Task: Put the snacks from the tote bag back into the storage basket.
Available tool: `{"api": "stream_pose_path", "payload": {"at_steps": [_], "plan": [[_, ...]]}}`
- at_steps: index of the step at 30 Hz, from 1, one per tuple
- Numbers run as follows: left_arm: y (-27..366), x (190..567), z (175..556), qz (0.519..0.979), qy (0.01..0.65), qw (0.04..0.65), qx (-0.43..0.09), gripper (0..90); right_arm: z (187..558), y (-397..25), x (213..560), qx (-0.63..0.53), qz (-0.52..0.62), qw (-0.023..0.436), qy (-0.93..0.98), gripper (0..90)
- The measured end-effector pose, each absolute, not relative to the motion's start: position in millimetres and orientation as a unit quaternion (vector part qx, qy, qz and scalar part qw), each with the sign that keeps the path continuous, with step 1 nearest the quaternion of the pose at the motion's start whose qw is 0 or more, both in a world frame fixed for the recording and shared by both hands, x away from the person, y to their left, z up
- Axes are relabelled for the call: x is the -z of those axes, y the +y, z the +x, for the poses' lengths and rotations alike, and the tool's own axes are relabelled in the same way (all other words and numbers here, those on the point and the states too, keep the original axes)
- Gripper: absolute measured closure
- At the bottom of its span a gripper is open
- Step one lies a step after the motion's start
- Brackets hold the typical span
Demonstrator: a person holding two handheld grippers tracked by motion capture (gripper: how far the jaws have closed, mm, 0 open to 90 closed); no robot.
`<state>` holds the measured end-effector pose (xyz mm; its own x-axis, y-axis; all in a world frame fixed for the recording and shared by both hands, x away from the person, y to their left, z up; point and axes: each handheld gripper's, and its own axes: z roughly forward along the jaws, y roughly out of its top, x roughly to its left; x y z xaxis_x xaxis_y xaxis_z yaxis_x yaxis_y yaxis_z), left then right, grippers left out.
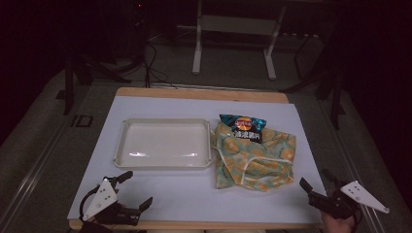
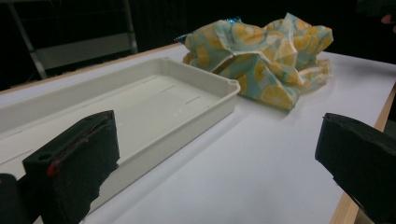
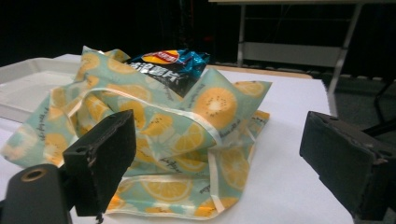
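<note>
Two claws at counter [image 1: 160, 196] near edge, jaws apart, both empty: left claw [image 1: 132, 190] near white tray [image 1: 165, 165], right claw [image 1: 318, 187] near lemon-print bag [image 1: 252, 158]. Chip packet [image 1: 243, 127] pokes from bag's far end.

Two grippers are counted: the left gripper [image 1: 136, 191] and the right gripper [image 1: 318, 183], each with two black jaws spread apart, so four jaws in all. One tray [image 1: 127, 127] is seen on the table [image 1: 194, 199], and one table is counted. One bag [image 1: 257, 160] printed with orange slices is found, with what appears to be two pale handles, though the folds make that count uncertain. One chip packet [image 1: 242, 126] is counted, lying in the bag's mouth. One hand [image 1: 335, 224] is made out at the lower edge.
</note>
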<state>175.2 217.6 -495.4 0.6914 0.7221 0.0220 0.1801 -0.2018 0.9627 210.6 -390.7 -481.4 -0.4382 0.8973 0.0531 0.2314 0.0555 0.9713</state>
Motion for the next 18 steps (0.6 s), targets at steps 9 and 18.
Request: {"api": "stream_pose_path", "payload": {"at_steps": [9,18], "plan": [[205,497,180,0.741,0.288,0.557,-0.242,0.1,210,-387,470,-0.525,0.411,0.279,0.691,10.7],[200,494,177,0.739,0.283,0.560,-0.245,0.1,218,-378,452,-0.524,0.388,0.264,0.711,10.8]]}}
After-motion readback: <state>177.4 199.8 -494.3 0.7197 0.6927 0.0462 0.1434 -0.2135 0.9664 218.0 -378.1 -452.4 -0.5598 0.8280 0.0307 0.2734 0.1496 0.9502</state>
